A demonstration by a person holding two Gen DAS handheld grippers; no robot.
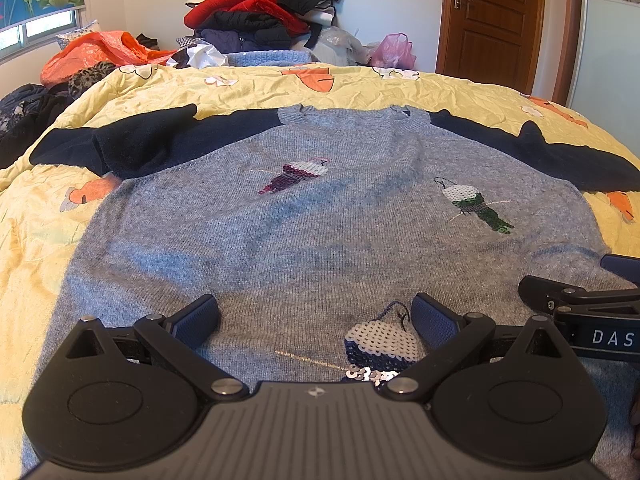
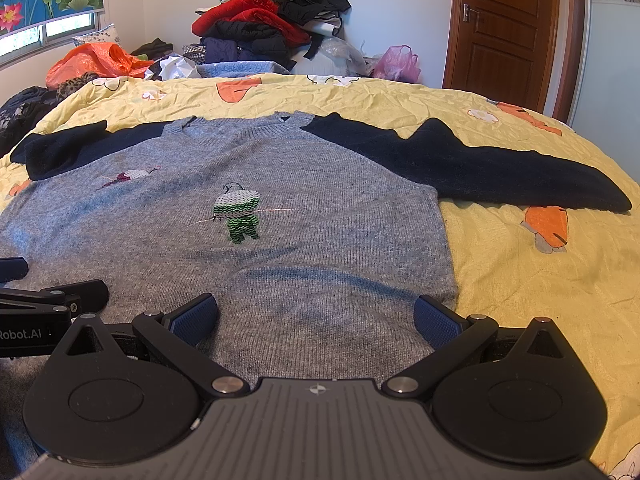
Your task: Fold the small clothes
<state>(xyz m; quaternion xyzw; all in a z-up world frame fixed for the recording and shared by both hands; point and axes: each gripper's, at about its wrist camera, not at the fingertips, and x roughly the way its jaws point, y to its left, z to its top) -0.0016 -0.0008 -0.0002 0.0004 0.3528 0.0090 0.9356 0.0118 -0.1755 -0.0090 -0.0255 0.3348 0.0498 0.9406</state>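
Note:
A small grey knit sweater (image 1: 320, 232) (image 2: 304, 200) with dark navy sleeves lies flat, front up, on the yellow quilt, neck toward the far side. Both sleeves are spread outward; the left sleeve (image 1: 132, 144) is partly bunched, the right sleeve (image 2: 480, 168) stretches out long. Sequin birds decorate the chest. My left gripper (image 1: 316, 320) hovers open over the hem beside a white and blue sequin bird (image 1: 380, 348). My right gripper (image 2: 316, 320) is open over the hem near the sweater's right edge. Each gripper shows at the edge of the other's view.
The yellow quilt (image 2: 540, 300) with orange prints covers the bed. A tall pile of red and black clothes (image 1: 260, 12) stands at the far side, with orange (image 1: 92, 52) and pink bags (image 1: 394, 52) beside it. A brown door (image 1: 492, 20) is at the back right.

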